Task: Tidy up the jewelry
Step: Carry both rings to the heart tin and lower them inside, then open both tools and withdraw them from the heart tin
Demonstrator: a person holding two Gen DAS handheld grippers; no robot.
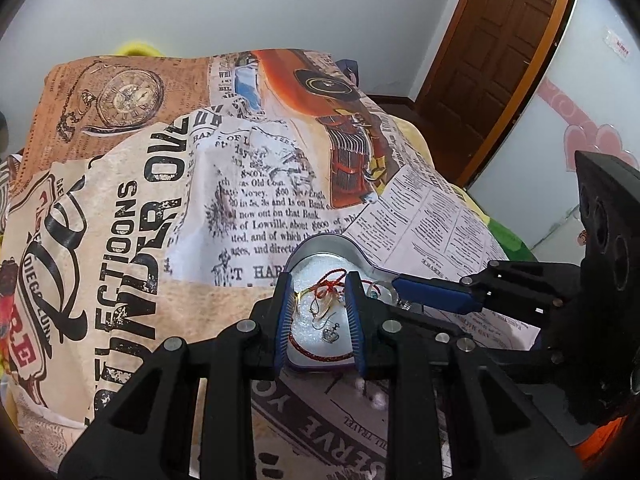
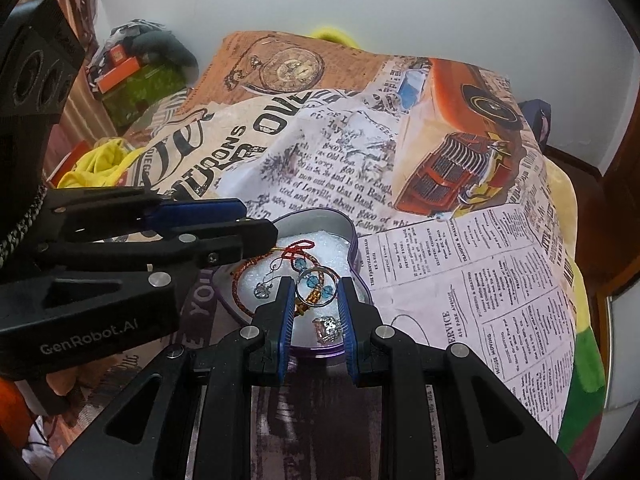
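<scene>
We look down on a heart-shaped silver tin with a purple rim (image 2: 352, 236), lined with sparkly white padding, resting on a cloth printed like old newspaper pages with a pocket watch and an orange vintage car (image 2: 460, 264). The jewelry lies inside the tin, tangled together: a braided red cord bracelet (image 1: 320, 350) curving along the near edge, a knotted red string (image 2: 298, 250), a small silver crown charm (image 1: 331, 335), a thin metal ring threaded with blue beads (image 2: 316, 282), and a small sparkling silver piece (image 2: 329, 328) near the front wall.

Both tools hover just above the tin. Our left gripper (image 1: 320, 312) has its blue-padded fingers set narrow, with nothing between them; the charm and cord show in the gap below. Our right gripper (image 2: 314, 316) is likewise narrow and empty, framing the beaded ring and sparkling piece. The two tools sit close, side by side, each showing at the edge of the other's view.

To do this step well, we judge each tool should take one piece: pinch a firm part, such as the ring's edge, rather than loose cord. Lifting slowly would show whether the cords drag neighbours along. The tin is light and may slide, so one tool could steady its wall.
</scene>
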